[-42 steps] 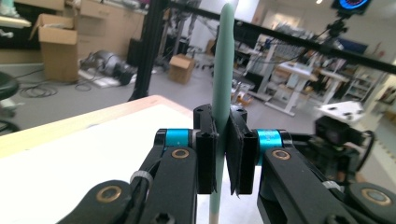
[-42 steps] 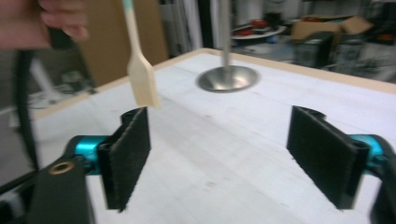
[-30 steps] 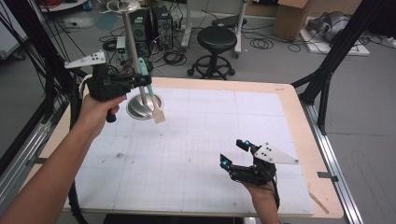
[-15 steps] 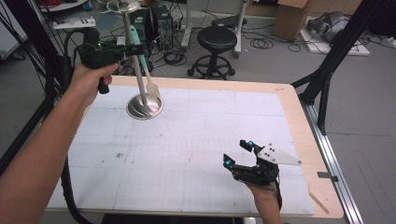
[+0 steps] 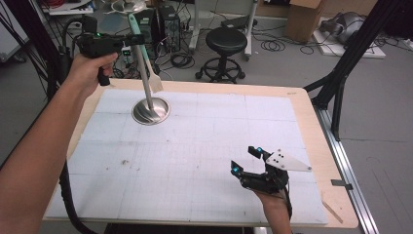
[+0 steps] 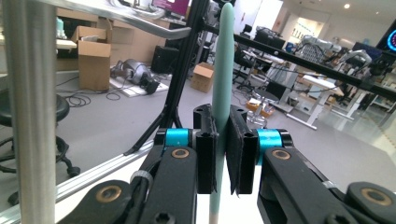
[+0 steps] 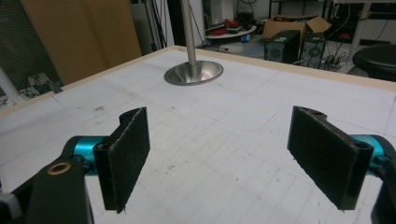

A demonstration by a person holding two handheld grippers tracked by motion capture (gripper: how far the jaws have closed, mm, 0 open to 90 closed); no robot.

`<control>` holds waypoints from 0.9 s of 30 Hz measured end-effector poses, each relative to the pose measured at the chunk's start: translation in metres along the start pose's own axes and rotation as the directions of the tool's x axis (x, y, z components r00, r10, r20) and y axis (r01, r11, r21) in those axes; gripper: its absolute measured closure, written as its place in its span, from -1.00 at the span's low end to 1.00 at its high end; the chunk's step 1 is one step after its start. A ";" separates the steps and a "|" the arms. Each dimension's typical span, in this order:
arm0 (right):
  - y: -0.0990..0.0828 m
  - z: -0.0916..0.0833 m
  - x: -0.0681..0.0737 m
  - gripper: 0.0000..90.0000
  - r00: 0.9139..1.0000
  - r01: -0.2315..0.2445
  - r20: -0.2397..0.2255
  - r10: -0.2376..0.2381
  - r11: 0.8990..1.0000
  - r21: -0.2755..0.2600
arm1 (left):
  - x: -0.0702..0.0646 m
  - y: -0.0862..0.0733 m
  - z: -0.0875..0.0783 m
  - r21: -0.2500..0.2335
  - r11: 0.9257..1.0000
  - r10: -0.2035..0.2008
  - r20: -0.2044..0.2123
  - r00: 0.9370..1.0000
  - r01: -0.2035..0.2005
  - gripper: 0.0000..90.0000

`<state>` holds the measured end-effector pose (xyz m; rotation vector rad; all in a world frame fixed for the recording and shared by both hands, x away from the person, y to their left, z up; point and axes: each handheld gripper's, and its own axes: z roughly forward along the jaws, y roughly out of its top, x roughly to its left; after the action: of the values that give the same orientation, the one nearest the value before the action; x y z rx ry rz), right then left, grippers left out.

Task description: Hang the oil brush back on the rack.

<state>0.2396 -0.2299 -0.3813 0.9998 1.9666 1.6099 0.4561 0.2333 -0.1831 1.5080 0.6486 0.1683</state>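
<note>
Left tool [image 5: 130, 41] lifted spatula [image 5: 155, 84] higher, handle tip cut off

From my left hand-held gripper [image 6: 223, 156] I see both black jaws clamped on the pale green handle [image 6: 222, 70] of a spatula, which stands upright between the pads and rises past them. A brushed metal post [image 6: 31, 112] stands close at the left of the view. Beyond it lie a black frame strut [image 6: 180, 79], cardboard boxes [image 6: 93, 58] and grey floor.

Mint-green spatula [image 6: 222, 70], silver stand [image 5: 151, 111]
</note>
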 end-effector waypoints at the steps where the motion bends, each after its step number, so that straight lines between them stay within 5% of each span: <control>1: 0.000 0.000 0.000 -0.56 1.000 0.000 -0.001 0.000 1.000 -0.002 | 0.001 0.000 0.000 -0.002 1.000 -0.001 0.001 1.000 0.001 0.84; 27: -0.002 0.005 0.000 -0.56 1.000 -0.005 -0.026 0.005 1.000 0.006 | 0.012 -0.003 0.005 0.019 0.999 -0.025 -0.054 0.998 0.026 0.83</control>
<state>0.2420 -0.2266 -0.3840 0.9912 1.9885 1.6292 0.4675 0.2349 -0.1893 1.5182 0.7139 0.1839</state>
